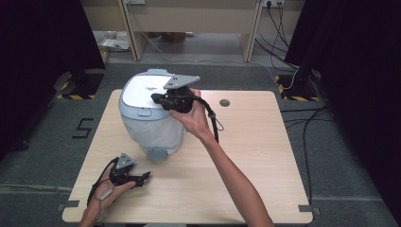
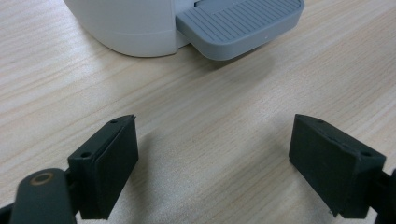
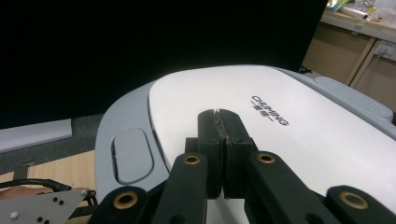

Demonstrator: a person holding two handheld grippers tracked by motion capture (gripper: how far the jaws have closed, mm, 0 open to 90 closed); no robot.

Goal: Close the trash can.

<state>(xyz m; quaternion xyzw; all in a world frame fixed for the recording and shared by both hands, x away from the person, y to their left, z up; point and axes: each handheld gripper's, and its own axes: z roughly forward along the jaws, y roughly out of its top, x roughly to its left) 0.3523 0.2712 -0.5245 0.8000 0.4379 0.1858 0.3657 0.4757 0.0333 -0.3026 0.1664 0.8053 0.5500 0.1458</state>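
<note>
Nearest the person, the left claw [image 1: 142, 178] is held low over the worktop [image 1: 246, 156], its jaws spread wide with nothing between them. Just beyond its jaws, in the left gripper view, the grey foot pedal [image 2: 240, 25] of the pedal bin [image 1: 151, 116] is seen, apart from them. Farther off, the bin is stood on the worktop's left half, its white lid [image 3: 280, 121] down. The right claw [image 3: 219, 122] is held over that lid with its jaws pressed together on nothing, tips just above the lid's surface; contact cannot be told.
</note>
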